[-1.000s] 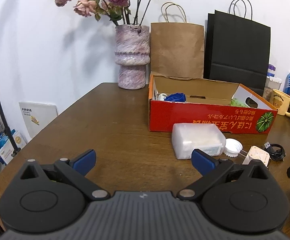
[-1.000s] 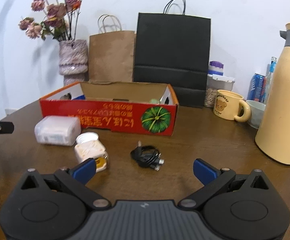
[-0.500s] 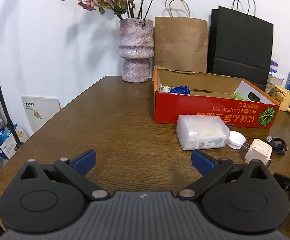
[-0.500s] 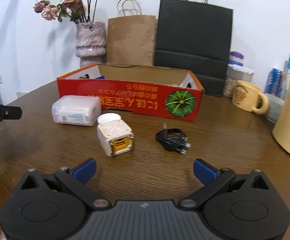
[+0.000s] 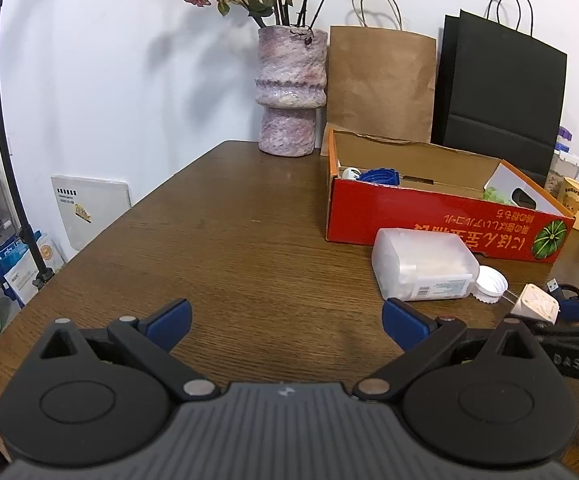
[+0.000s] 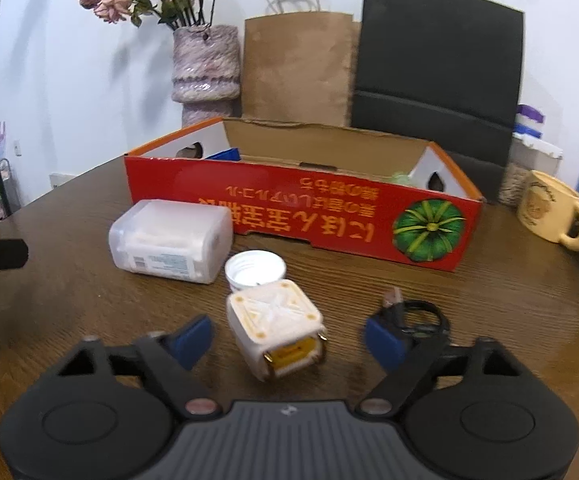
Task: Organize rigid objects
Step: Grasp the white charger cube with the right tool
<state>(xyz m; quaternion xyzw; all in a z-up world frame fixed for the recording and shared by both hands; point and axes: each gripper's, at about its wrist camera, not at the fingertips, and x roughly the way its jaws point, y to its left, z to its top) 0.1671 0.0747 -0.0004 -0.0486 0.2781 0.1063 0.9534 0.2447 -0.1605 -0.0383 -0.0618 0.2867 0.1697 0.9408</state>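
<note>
A red cardboard box (image 6: 301,208) stands open on the wooden table, with a few items inside; it also shows in the left wrist view (image 5: 445,216). In front of it lie a clear plastic container (image 6: 171,236), a white cap (image 6: 254,270), a cream cube-shaped adapter (image 6: 277,326) and a coiled black cable (image 6: 413,318). My right gripper (image 6: 289,340) is open, its blue fingertips (image 6: 191,340) on either side of the adapter, not touching it. My left gripper (image 5: 285,320) is open and empty over bare table, left of the container (image 5: 423,266).
A vase of dried flowers (image 5: 291,88), a brown paper bag (image 5: 381,84) and a black bag (image 5: 497,92) stand behind the box. A yellow mug (image 6: 551,210) sits at the right. The table's left edge drops to shelves and a stand pole (image 5: 9,152).
My right gripper has moved forward and left, so the adapter now sits between its open fingers. My left gripper has drawn back and risen a little.
</note>
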